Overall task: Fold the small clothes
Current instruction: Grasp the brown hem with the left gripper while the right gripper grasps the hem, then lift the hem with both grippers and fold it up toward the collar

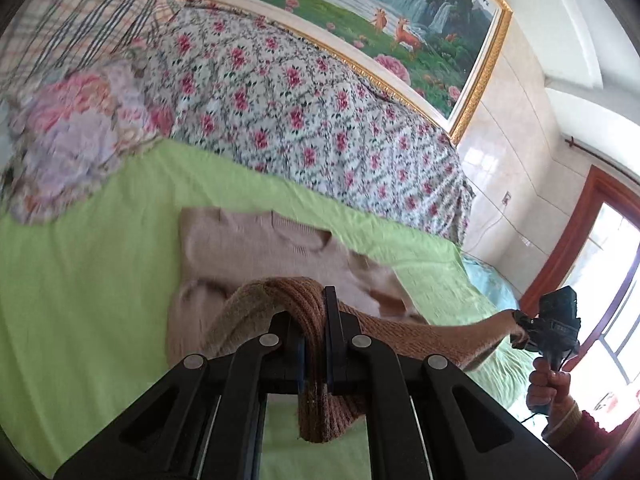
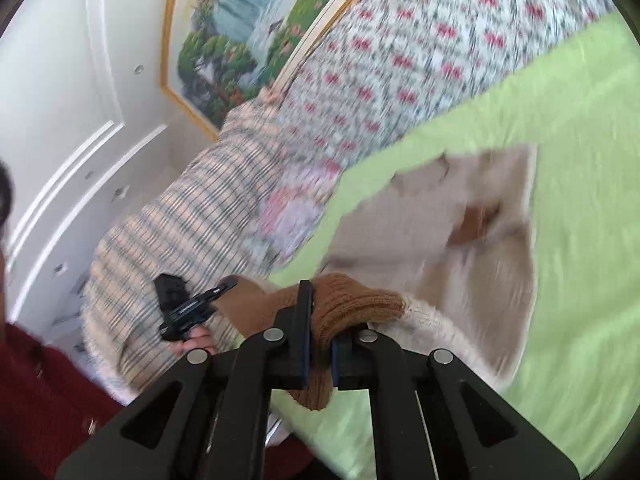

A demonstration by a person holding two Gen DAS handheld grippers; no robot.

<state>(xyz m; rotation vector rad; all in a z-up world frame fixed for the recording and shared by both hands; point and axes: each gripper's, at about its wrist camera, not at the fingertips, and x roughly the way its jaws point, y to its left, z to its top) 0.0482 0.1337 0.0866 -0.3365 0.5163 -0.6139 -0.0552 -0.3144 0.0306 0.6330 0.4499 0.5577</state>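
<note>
A small beige knit sweater (image 1: pixel 256 248) with a brown ribbed hem lies on the green sheet (image 1: pixel 80 300), collar toward the quilts. My left gripper (image 1: pixel 314 320) is shut on the brown hem (image 1: pixel 296 296) and holds it lifted above the sheet. My right gripper (image 2: pixel 322 320) is shut on the other end of the hem (image 2: pixel 352 304). The hem stretches between both grippers; the right gripper also shows in the left wrist view (image 1: pixel 524 334). The sweater body (image 2: pixel 460 232) is blurred in the right wrist view.
A floral quilt (image 1: pixel 300 120) and a plaid blanket (image 1: pixel 80 20) are piled along the wall side of the bed. A gold-framed landscape painting (image 1: pixel 380 12) hangs above. A window with a wooden frame (image 1: pixel 580 248) is at the right.
</note>
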